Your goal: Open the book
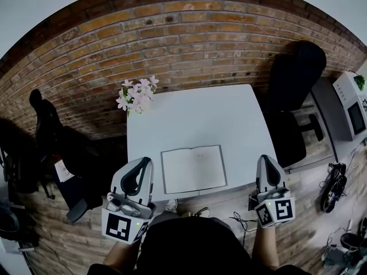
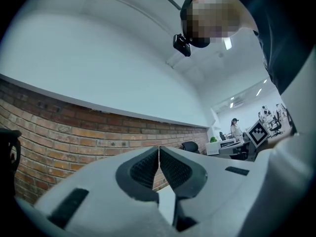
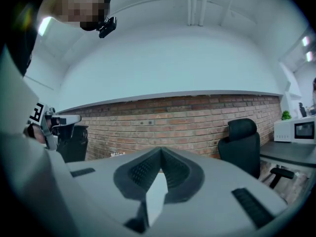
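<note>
A book (image 1: 193,168) lies open on the white table (image 1: 195,116), its pale pages up, near the front edge. My left gripper (image 1: 140,165) hovers off the table's front left corner, left of the book, and touches nothing. In the left gripper view its jaws (image 2: 159,154) meet tip to tip with nothing between them. My right gripper (image 1: 268,164) hangs off the table's front right corner, apart from the book. Its jaws (image 3: 160,154) are shut and empty in the right gripper view. Both gripper views look out level at the brick wall; the book is out of their sight.
A bunch of pink flowers (image 1: 136,95) stands at the table's far left corner. A black office chair (image 1: 295,82) sits right of the table, a second one (image 1: 49,128) at the left. A brick wall (image 1: 172,33) runs behind. A microwave (image 1: 355,105) stands at the far right.
</note>
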Demonstrator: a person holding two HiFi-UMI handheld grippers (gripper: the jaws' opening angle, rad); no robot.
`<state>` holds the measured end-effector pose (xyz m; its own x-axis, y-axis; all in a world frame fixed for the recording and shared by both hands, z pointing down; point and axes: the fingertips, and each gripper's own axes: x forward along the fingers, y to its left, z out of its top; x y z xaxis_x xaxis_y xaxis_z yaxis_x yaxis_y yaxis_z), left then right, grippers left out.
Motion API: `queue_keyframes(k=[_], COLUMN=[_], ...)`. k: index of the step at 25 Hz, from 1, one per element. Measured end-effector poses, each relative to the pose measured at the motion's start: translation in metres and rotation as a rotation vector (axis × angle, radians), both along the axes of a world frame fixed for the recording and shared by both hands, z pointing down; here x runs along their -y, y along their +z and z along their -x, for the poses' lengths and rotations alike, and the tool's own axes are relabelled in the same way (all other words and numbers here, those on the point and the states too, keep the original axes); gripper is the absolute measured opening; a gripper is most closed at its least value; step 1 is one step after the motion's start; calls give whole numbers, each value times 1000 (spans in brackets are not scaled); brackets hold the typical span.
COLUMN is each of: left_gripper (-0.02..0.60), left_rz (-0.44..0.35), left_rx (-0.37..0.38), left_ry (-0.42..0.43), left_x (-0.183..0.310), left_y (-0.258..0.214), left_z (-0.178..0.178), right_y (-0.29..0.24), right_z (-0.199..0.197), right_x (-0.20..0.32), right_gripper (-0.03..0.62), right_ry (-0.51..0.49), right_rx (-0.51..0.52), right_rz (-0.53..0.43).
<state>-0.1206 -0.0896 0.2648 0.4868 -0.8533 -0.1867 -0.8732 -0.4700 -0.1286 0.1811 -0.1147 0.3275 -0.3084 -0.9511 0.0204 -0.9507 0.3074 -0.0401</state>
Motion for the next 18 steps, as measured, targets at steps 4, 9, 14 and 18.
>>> queue_keyframes(k=[4,9,14,18], left_gripper=[31,31,31,31], left_rz=[-4,-13,-48,-38], left_rx=[-1,2,-10,-15], left_ry=[5,1,0,4], left_x=[1,-1,-1,-1], left_y=[-1,-2,-8,-4], left_z=[0,2,3,3], right_y=[-3,-4,-4,-8], right_z=[-1,3,5,8], right_x=[-1,-2,0,-2], right_gripper=[12,12,12,12], right_ry=[9,3,-1,-8], right_rx=[4,4,-4,-29], right_rz=[-7,-11,-11,-29])
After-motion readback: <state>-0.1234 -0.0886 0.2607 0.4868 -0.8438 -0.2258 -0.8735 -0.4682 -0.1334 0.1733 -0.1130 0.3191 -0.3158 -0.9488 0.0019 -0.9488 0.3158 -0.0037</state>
